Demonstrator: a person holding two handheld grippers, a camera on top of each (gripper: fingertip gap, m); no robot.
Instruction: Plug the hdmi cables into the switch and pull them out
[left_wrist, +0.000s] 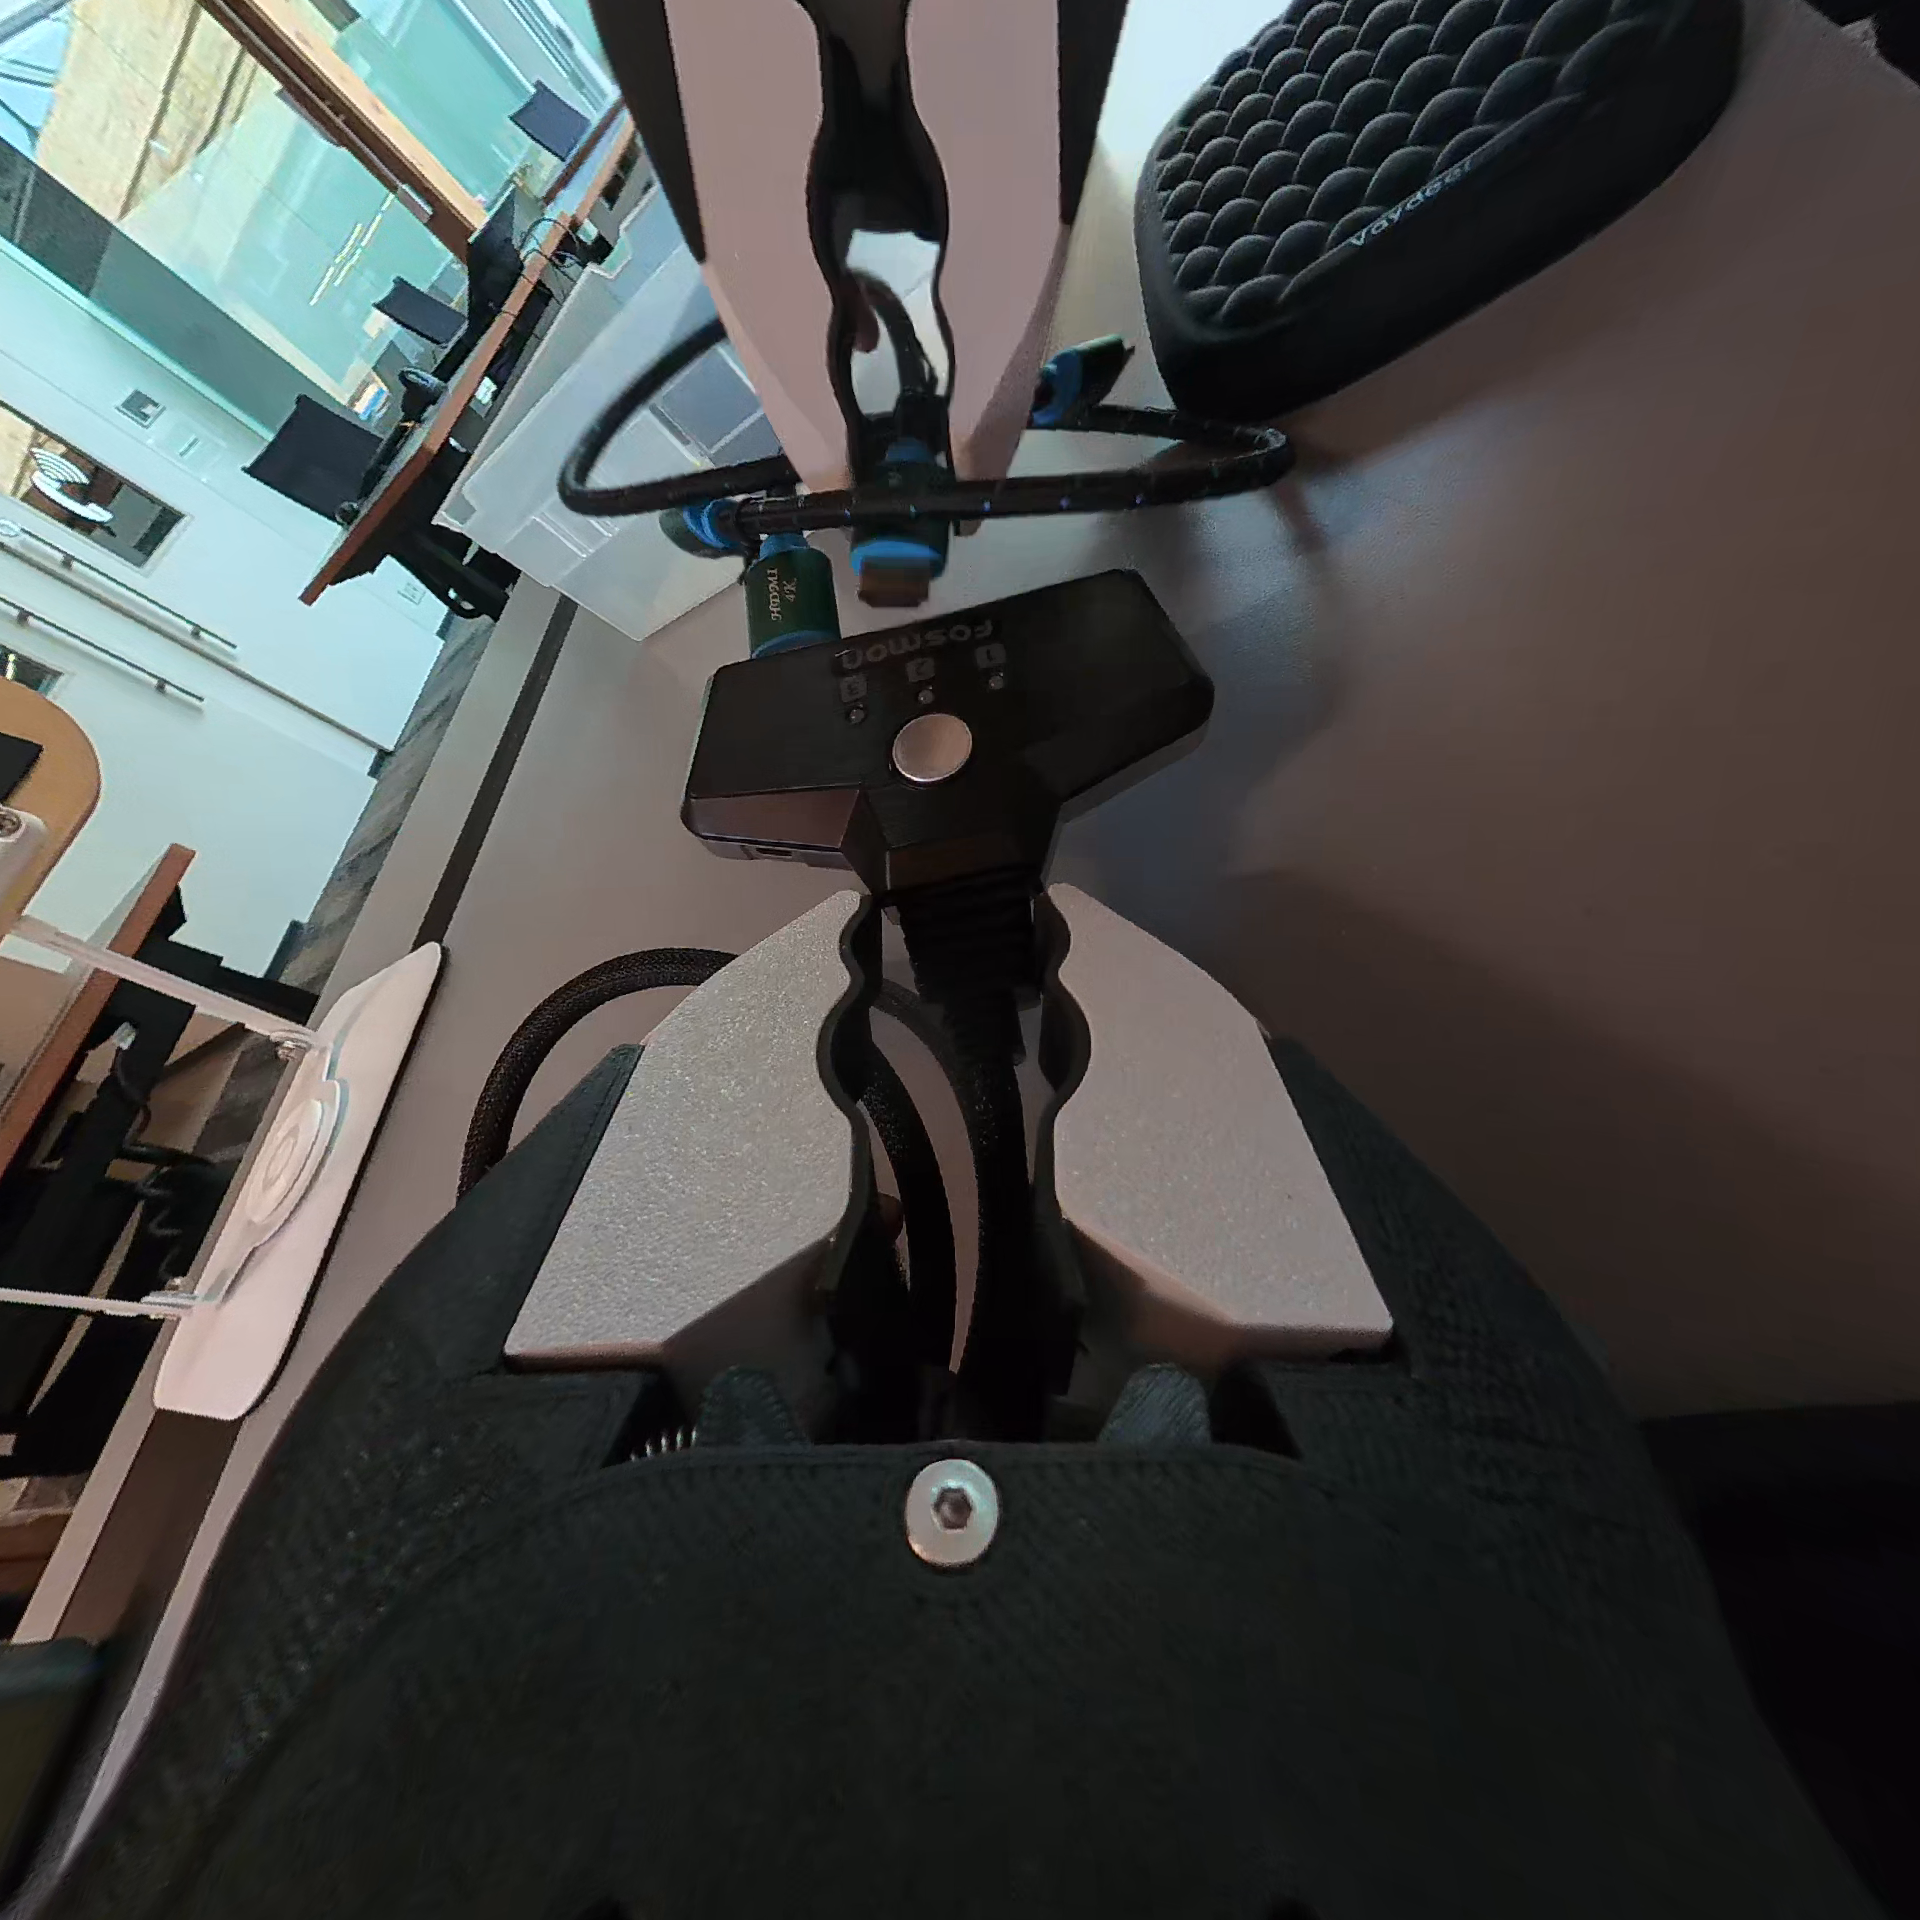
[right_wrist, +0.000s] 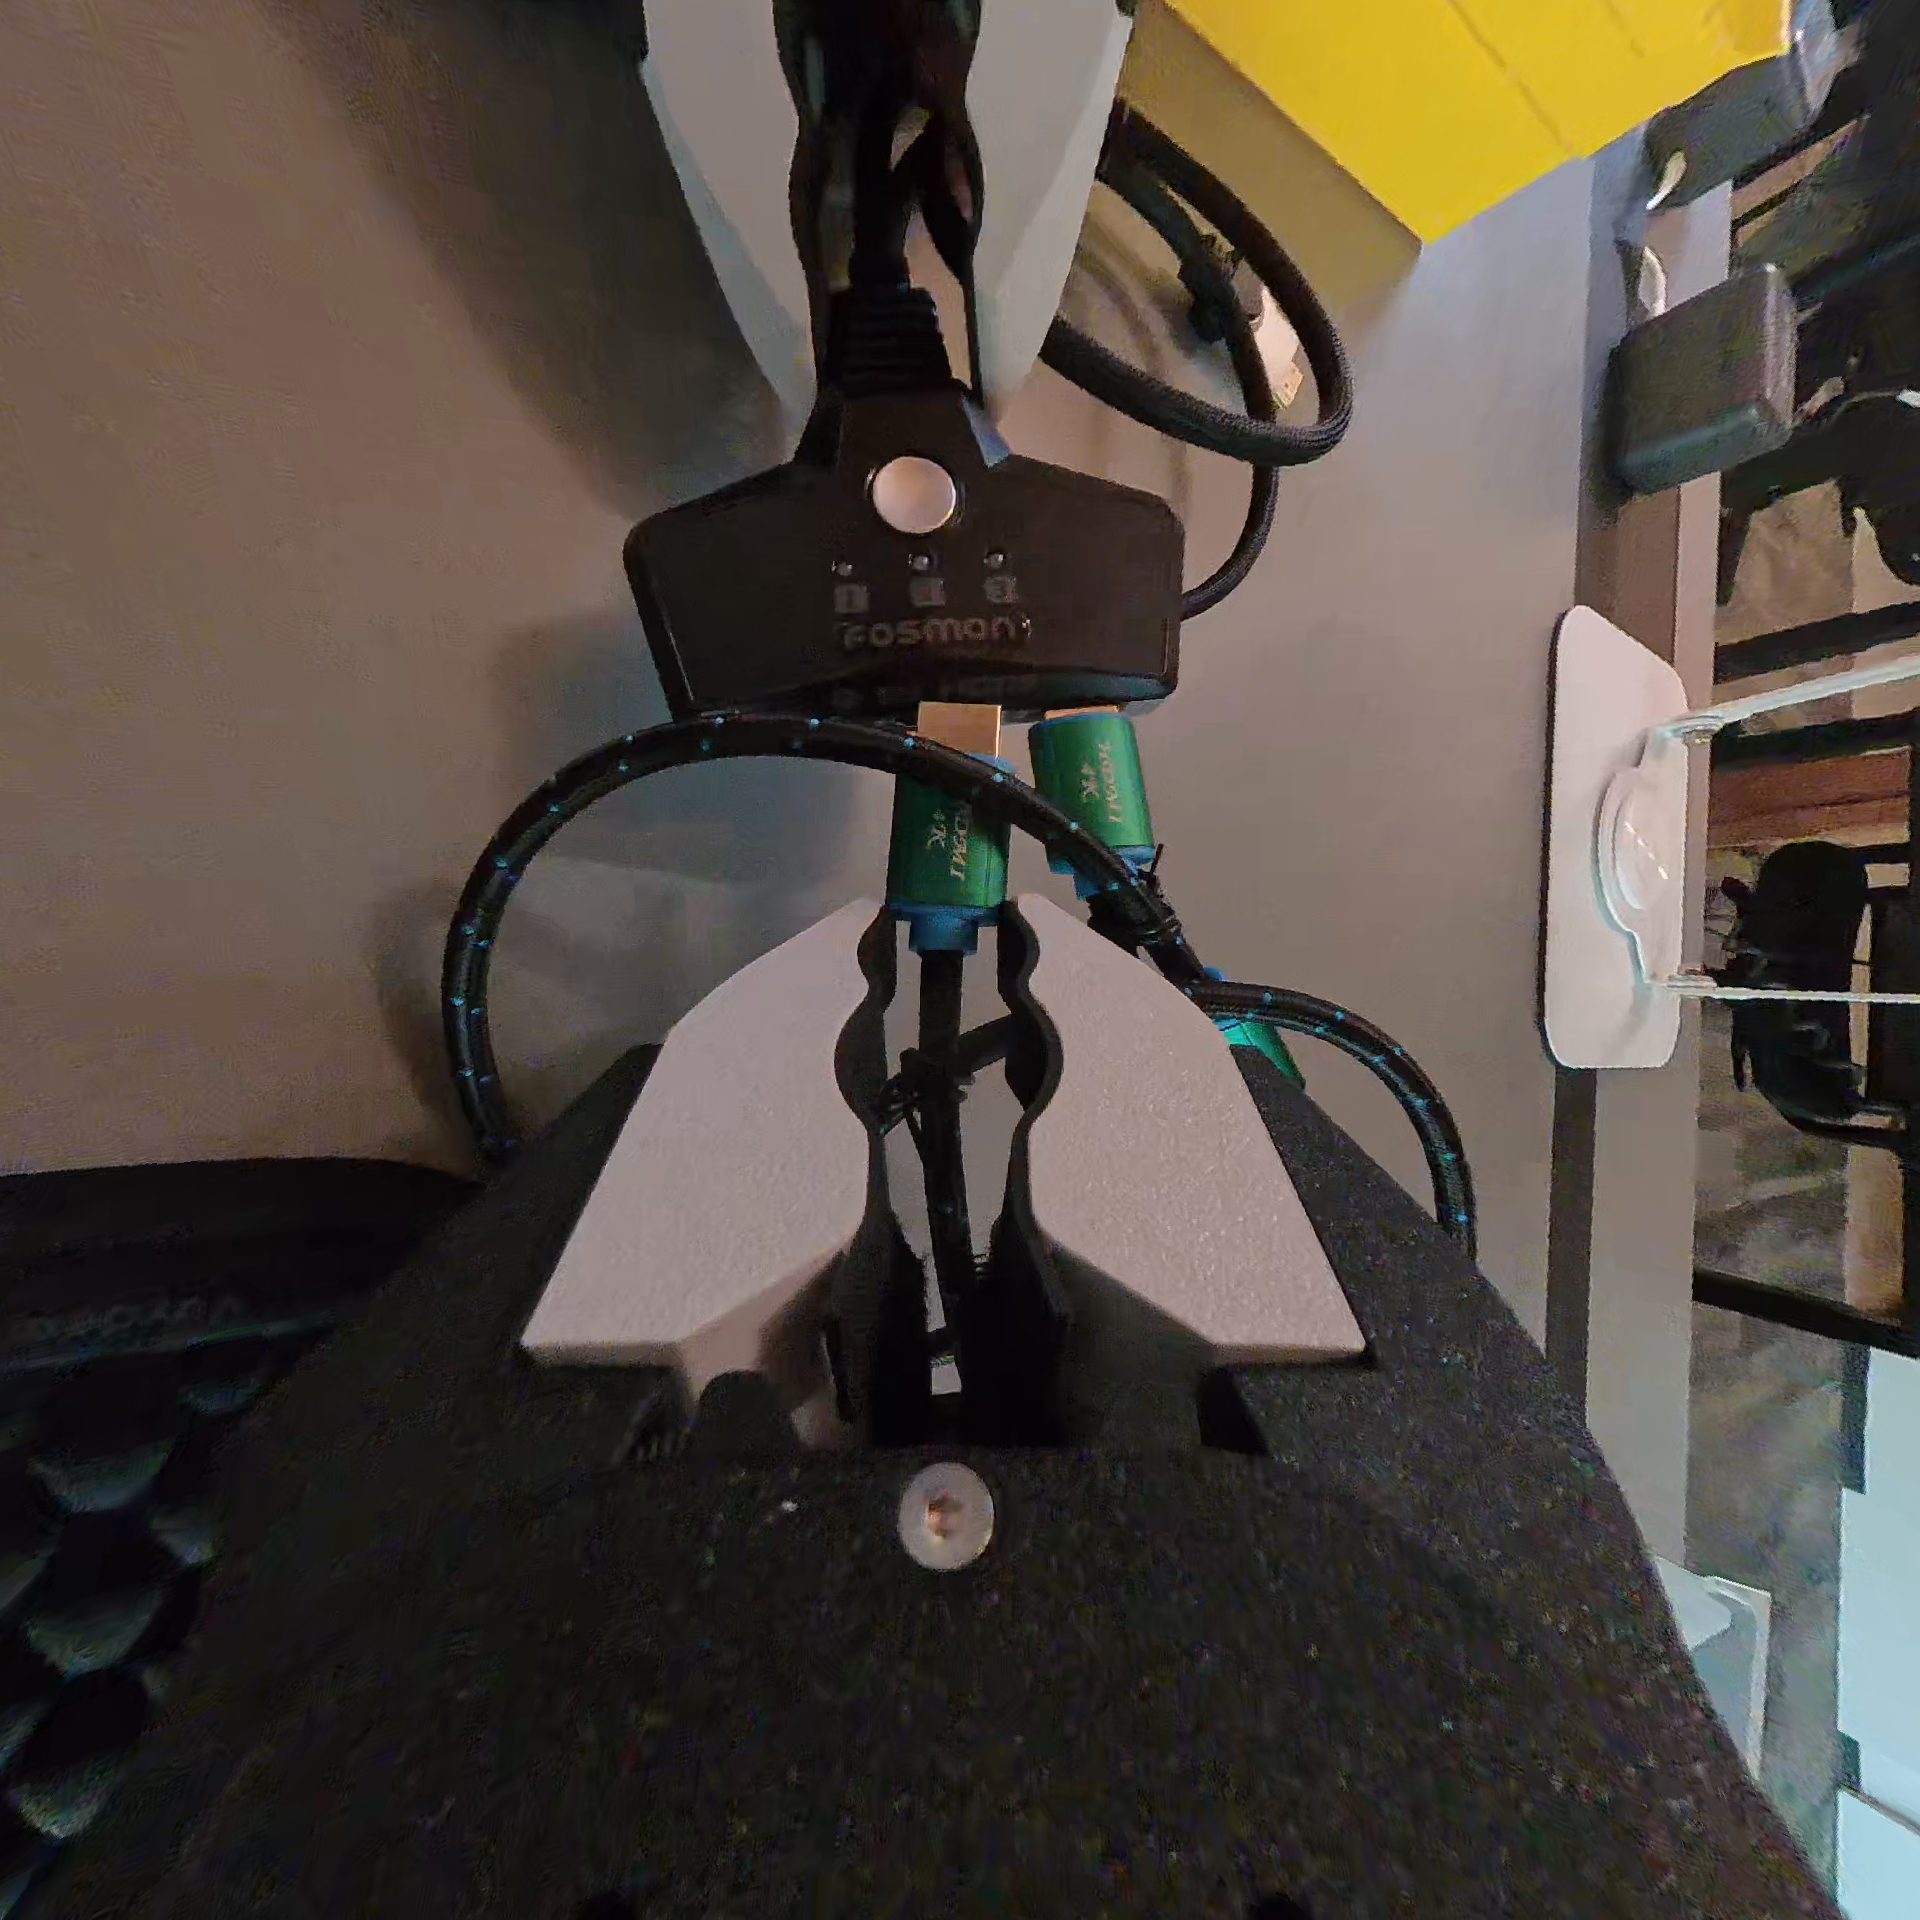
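Note:
The black HDMI switch (left_wrist: 1039, 707) lies on the grey table. My left gripper (left_wrist: 956, 925) is shut on the ribbed collar of the switch's own cable (left_wrist: 961, 935). My right gripper (right_wrist: 940, 925) is shut on a green HDMI plug (right_wrist: 945, 842). Its bare gold tip (right_wrist: 961, 727) sits at the switch's (right_wrist: 904, 613) middle port, with most of the metal showing. A second green plug (right_wrist: 1091, 800) is seated in the port beside it. A third green plug (right_wrist: 1262, 1049) lies loose, partly hidden behind my right finger. The black-and-blue braided cables (right_wrist: 499, 883) loop around the right gripper.
A black textured wrist rest (left_wrist: 1403, 177) lies just beyond the switch. A white pad with a clear stand (right_wrist: 1610, 831) sits at the table's edge. A yellow object (right_wrist: 1455, 94) and the switch's coiled black cable (right_wrist: 1299, 416) lie behind the left gripper (right_wrist: 914, 343). A clear bin (left_wrist: 582, 468) stands off the table.

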